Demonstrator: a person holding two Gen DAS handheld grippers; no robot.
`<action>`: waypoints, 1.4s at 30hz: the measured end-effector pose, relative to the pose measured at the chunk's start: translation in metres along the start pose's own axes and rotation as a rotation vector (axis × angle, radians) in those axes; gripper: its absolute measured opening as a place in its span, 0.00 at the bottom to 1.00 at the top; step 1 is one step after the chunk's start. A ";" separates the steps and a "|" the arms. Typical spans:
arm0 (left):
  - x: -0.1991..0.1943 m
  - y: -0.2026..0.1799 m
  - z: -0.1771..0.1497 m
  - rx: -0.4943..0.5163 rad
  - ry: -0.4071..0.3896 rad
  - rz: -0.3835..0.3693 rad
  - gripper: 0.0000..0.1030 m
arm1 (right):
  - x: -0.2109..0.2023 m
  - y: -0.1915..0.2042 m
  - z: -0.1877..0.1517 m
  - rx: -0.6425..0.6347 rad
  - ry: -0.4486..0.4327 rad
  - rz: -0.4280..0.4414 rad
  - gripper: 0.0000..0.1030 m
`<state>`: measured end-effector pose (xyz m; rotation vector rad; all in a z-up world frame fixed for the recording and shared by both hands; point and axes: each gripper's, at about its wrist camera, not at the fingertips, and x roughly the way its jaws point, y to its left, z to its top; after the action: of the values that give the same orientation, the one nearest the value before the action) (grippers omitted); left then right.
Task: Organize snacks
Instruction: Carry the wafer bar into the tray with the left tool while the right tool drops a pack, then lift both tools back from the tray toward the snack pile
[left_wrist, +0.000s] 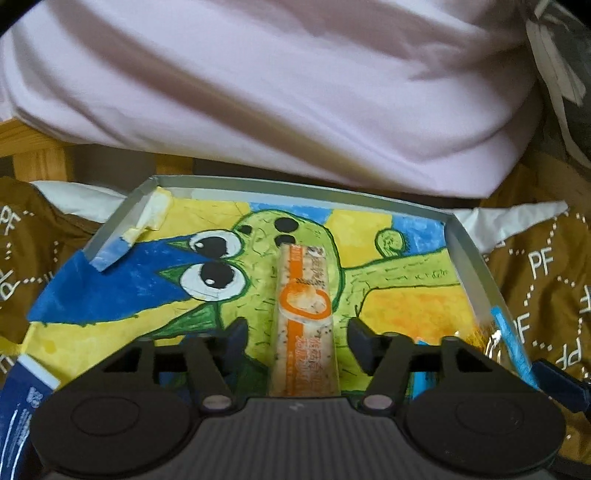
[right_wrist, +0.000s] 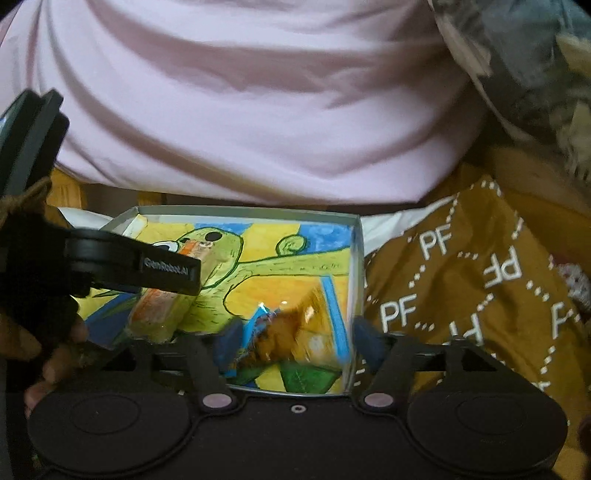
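A: Our left gripper (left_wrist: 297, 332) stands wide, gripping nothing; the orange-striped snack stick (left_wrist: 304, 314) lies between its fingers at lower centre of the frame, on the box's (left_wrist: 474, 258) cartoon-painted floor.

B: Our right gripper (right_wrist: 291, 341) gapes wide too. The blue-edged snack packet (right_wrist: 291, 332) (blurred) sits between its fingers, in the box's lower right corner.
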<state>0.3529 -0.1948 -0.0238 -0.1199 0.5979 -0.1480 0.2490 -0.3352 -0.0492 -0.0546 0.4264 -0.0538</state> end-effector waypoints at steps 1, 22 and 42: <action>-0.003 0.002 0.000 -0.008 -0.005 0.000 0.71 | -0.002 0.001 0.001 -0.008 -0.011 0.001 0.80; -0.151 0.055 0.005 -0.059 -0.262 0.022 1.00 | -0.107 0.014 0.026 0.030 -0.232 0.005 0.99; -0.281 0.101 -0.063 0.033 -0.339 0.121 1.00 | -0.232 0.054 -0.002 0.093 -0.242 0.035 0.99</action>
<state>0.0979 -0.0511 0.0639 -0.0741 0.2632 -0.0183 0.0391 -0.2664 0.0407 0.0382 0.1830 -0.0319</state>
